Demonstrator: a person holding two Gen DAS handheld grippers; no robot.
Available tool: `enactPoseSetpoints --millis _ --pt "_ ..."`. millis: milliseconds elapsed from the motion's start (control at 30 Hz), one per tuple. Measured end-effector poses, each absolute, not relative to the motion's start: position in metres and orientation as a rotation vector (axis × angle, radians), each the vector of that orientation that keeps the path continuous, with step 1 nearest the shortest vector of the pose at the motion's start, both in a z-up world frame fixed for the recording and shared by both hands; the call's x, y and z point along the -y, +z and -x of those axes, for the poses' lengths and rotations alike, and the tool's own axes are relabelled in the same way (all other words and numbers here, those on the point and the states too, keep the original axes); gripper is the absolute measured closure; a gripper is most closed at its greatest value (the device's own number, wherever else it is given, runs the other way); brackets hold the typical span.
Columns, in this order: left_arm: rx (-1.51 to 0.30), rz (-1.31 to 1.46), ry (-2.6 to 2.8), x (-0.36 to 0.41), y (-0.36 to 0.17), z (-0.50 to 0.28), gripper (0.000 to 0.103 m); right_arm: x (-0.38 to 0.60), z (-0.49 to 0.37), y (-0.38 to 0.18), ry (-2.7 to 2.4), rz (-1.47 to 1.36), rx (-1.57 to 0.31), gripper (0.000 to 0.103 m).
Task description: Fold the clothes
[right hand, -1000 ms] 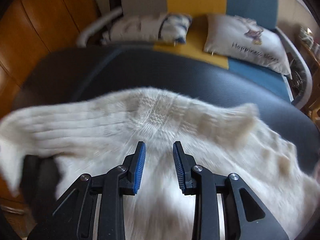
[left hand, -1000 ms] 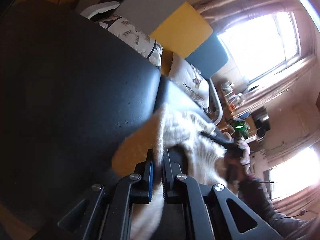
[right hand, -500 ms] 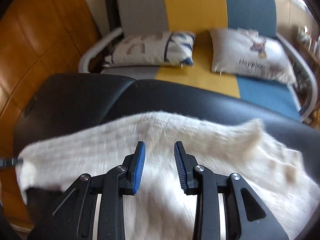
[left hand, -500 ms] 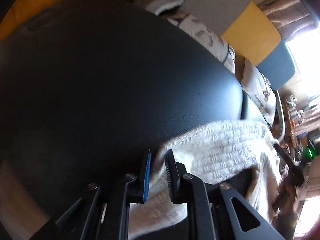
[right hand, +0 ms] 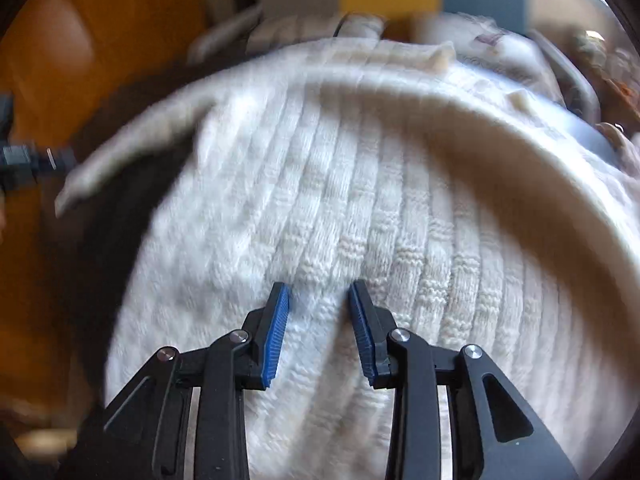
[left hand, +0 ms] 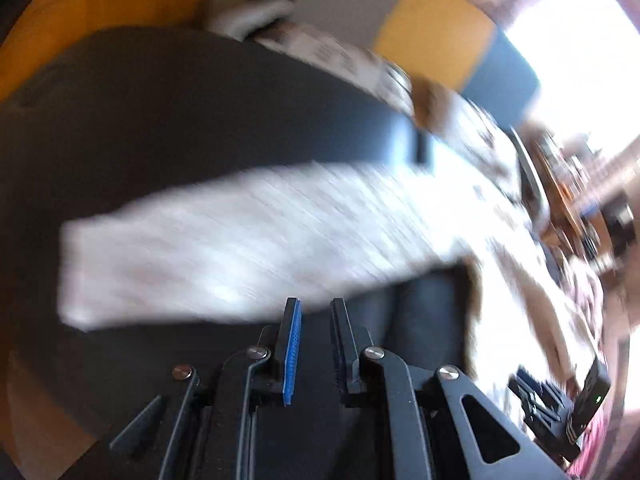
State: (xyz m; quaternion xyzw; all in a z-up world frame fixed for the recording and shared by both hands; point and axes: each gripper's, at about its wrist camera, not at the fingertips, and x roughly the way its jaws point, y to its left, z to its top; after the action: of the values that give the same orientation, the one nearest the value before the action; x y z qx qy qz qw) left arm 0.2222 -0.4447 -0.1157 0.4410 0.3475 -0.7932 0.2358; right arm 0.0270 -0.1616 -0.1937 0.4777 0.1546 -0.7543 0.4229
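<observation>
A cream cable-knit sweater lies on the black padded table (left hand: 180,120). One sleeve (left hand: 240,240) stretches flat to the left, just ahead of my left gripper (left hand: 314,304). Its jaws stand a little apart with nothing between them. In the right wrist view the sweater's body (right hand: 360,184) fills the picture, its top edge rolled over in a thick fold. My right gripper (right hand: 318,290) hangs low over the knit and its jaws are opening; fabric lies under the gap, and the pads (right hand: 276,332) do not visibly press it. Both views are motion-blurred.
A sofa (left hand: 432,32) with grey, yellow and blue panels and printed cushions (left hand: 340,56) stands behind the table. Orange wooden floor (right hand: 100,40) shows to the left. A bright window (left hand: 580,60) and cluttered shelves are at the right.
My left gripper let go of the sleeve and drew back; the sleeve now lies flat on the table. My right gripper moved in close over the sweater's body.
</observation>
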Motion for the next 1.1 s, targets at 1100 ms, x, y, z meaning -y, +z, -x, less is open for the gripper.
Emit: enactPoseSetpoints --millis 1100 --pt "-0.573 -1.741 -2.528 0.234 -0.167 -0.147 0.091 -0.009 -0.009 -0.125 -1.921 -1.406 -0.219 0.055"
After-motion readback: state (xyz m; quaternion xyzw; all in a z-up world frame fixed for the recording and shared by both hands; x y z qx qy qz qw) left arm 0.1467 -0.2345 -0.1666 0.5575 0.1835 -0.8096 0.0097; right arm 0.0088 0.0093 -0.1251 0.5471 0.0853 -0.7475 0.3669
